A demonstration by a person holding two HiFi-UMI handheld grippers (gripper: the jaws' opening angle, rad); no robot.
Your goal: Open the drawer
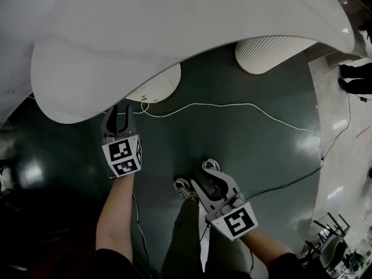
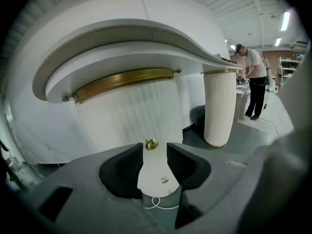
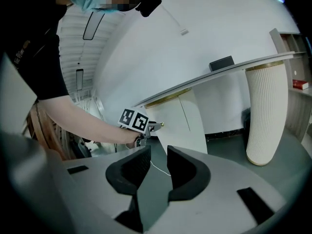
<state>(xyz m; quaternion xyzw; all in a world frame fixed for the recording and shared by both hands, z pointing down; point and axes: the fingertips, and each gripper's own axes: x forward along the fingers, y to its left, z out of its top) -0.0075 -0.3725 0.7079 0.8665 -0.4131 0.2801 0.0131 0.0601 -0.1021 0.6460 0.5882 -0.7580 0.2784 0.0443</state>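
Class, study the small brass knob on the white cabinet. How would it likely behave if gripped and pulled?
The brass knob looks like rigid metal, so it probably won't flex. Its rounded, polished surface seems slippery; the left hand-held gripper, jaws open, may slide off. Being small, it offers little hold.

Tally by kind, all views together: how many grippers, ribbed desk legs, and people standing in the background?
Grippers: 2 (left gripper, right gripper)
ribbed desk leg: 1
bystander: 1
Total: 4
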